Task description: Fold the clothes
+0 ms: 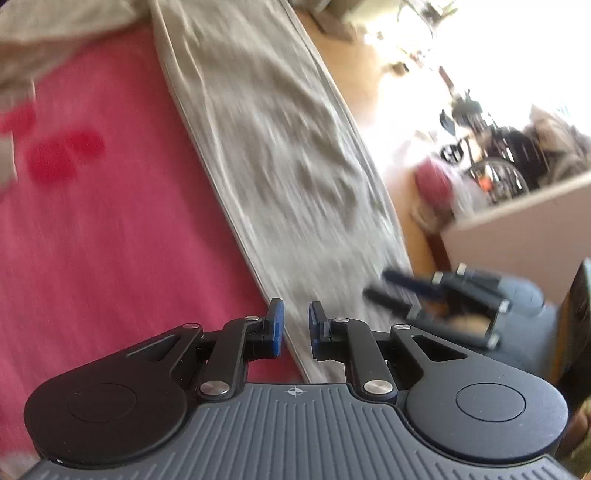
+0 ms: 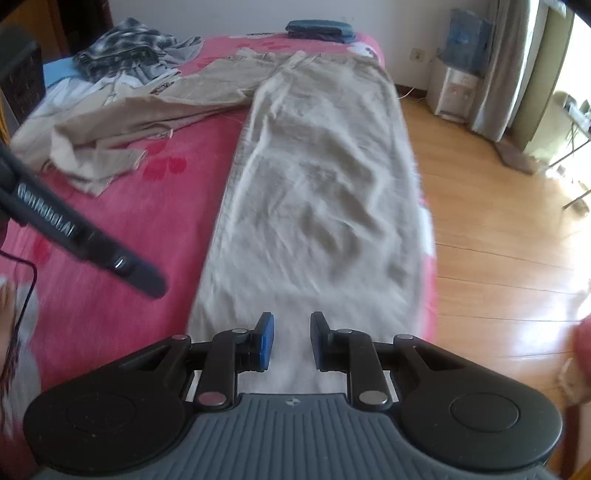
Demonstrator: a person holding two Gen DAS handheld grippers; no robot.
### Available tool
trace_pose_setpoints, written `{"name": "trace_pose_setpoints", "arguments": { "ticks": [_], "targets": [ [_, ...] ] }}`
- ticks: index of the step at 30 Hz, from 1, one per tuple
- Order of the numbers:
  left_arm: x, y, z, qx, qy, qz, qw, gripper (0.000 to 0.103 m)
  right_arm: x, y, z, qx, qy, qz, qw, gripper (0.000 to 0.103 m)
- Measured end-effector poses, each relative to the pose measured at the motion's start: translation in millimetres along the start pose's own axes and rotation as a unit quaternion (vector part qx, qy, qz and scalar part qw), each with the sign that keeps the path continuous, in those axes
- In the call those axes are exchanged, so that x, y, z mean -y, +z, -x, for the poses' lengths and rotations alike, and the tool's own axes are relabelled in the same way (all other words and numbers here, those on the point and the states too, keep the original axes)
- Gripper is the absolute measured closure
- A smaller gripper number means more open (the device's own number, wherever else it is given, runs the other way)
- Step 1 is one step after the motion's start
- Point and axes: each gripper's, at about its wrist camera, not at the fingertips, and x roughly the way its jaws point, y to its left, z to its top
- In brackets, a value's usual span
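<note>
Long beige linen trousers (image 2: 317, 192) seen laid flat along right edge of pink bedspread (image 2: 122, 236). Left gripper (image 1: 295, 325) and right gripper (image 2: 291, 339) held slightly parted, nothing pinched. Crumpled clothes heap (image 2: 125, 55), folded dark blue pile (image 2: 319, 29) beyond.

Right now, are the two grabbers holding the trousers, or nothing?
Nothing. The left gripper and the right gripper both have parted jaws with only air between them, above the beige trousers.
</note>
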Motion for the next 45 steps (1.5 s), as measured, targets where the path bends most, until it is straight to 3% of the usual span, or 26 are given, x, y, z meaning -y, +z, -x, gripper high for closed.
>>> {"name": "trace_pose_setpoints", "arguments": {
  "ticks": [3, 6, 10, 13, 15, 17, 23, 26, 31, 34, 39, 45],
  "targets": [
    [-9, 6, -14, 0.004, 0.013, 0.005, 0.9999, 0.09, -3, -8, -27, -0.023, 0.006, -0.007, 1.0, 0.08],
    [-24, 3, -23, -0.01, 0.015, 0.007, 0.9998, 0.09, -6, -53, -21, -0.04, 0.017, -0.044, 0.998, 0.079],
    [-33, -4, -26, -0.018, 0.02, -0.004, 0.9996, 0.09, -7, -130, 19, -0.096, 0.045, -0.119, 0.987, 0.079],
    [-33, -5, -21, -0.017, 0.03, -0.02, 0.9992, 0.09, -22, -165, 48, -0.143, 0.041, -0.092, 0.985, 0.079],
    [-27, -8, -18, -0.019, 0.045, -0.04, 0.998, 0.09, -27, -156, 53, -0.165, 0.027, -0.069, 0.983, 0.079],
    [-20, -12, -15, -0.02, 0.058, -0.062, 0.9962, 0.09, -27, -131, 54, -0.123, 0.02, -0.066, 0.99, 0.079],
    [-13, -30, 3, -0.02, 0.077, -0.108, 0.991, 0.089, -49, -66, 1, -0.046, 0.046, -0.033, 0.997, 0.079],
    [-22, -28, 12, -0.006, 0.077, -0.106, 0.9914, 0.089, -57, -92, -4, -0.061, 0.03, -0.006, 0.998, 0.079],
    [-37, -16, 9, 0.003, 0.092, -0.084, 0.9922, 0.09, -46, -171, 47, -0.116, 0.056, -0.065, 0.99, 0.079],
    [-36, -13, 8, 0.004, 0.103, -0.082, 0.9912, 0.09, -33, -180, 74, -0.132, 0.05, -0.103, 0.985, 0.08],
    [-24, -20, 14, 0.0, 0.106, -0.083, 0.9909, 0.089, -2, -111, 82, -0.043, 0.005, -0.106, 0.993, 0.079],
    [-17, -27, 28, 0.015, 0.097, -0.098, 0.9904, 0.087, 37, 8, -2, 0.014, -0.03, -0.08, 0.996, 0.079]
  ]
}}
